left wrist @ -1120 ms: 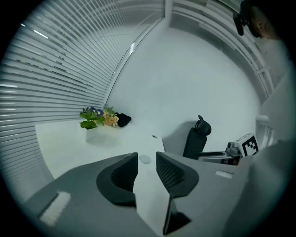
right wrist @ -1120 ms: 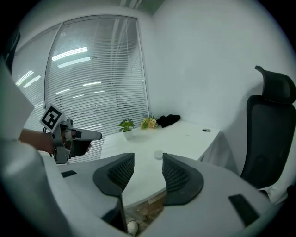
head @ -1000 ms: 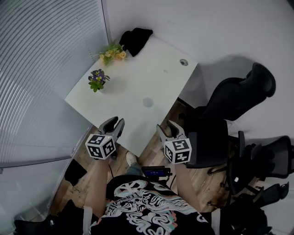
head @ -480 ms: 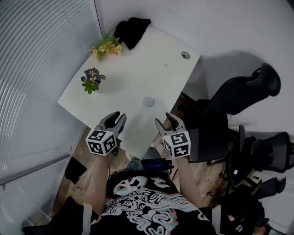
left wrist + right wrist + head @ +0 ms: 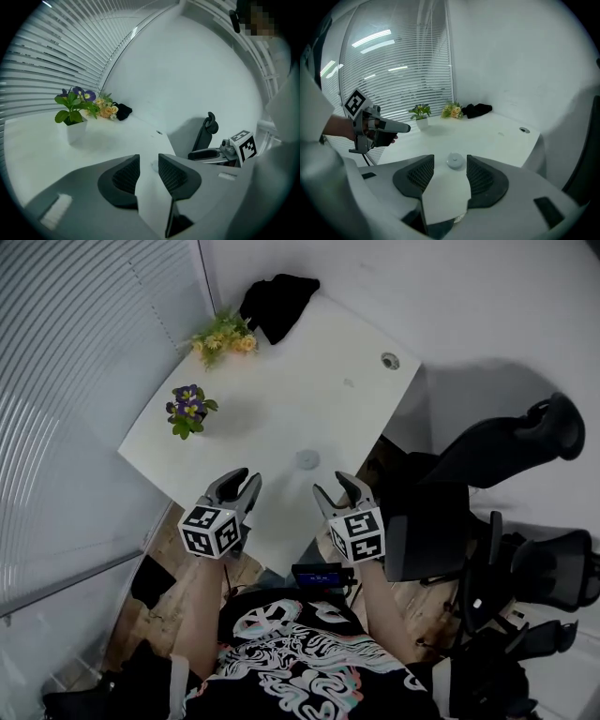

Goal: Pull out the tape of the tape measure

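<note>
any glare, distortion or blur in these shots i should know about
Head view: soft, even light and sharp focus, with a broad soft shadow behind the chair. Left gripper view: strong fisheye that bends the blinds into curves, with dark vignetted corners. Right gripper view: the same fisheye and dark rim, plus bright streaks of glare across the blinds.

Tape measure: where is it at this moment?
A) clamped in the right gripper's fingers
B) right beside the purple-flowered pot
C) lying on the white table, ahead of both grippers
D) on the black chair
C: the tape measure lies untouched on the table, beyond the left gripper and the right gripper, whose fingers have just been opening with nothing held.
</note>
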`<control>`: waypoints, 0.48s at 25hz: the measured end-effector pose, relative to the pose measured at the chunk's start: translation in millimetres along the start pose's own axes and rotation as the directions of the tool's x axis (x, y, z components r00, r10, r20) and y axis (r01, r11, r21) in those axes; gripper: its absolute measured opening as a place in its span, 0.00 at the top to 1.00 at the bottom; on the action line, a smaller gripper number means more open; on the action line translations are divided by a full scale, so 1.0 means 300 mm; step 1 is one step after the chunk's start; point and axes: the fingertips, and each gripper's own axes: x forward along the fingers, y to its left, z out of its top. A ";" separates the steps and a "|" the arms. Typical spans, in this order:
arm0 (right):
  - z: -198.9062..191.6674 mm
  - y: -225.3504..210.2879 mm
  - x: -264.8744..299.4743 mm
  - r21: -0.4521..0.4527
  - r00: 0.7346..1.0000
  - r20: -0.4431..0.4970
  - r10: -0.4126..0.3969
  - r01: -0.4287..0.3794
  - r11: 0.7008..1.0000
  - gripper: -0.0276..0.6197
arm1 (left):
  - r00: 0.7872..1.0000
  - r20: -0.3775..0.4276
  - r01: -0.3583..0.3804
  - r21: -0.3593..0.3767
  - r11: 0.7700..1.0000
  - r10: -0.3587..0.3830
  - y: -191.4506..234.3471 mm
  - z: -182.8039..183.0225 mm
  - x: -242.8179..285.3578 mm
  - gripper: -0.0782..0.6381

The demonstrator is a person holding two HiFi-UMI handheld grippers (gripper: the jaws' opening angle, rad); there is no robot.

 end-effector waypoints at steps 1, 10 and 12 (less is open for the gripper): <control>0.000 -0.002 0.014 -0.005 1.000 -0.007 0.009 -0.009 1.000 0.61 | 1.000 -0.001 -0.006 -0.007 1.000 0.006 0.009 -0.002 0.004 0.72; -0.033 -0.022 0.093 -0.035 0.996 -0.068 0.058 -0.061 0.998 0.61 | 0.999 -0.025 -0.022 -0.052 0.998 0.021 0.032 -0.037 0.056 0.72; -0.038 -0.028 0.112 -0.040 0.995 -0.074 0.064 -0.068 0.997 0.61 | 0.999 -0.033 -0.021 -0.053 0.998 0.019 0.035 -0.047 0.067 0.72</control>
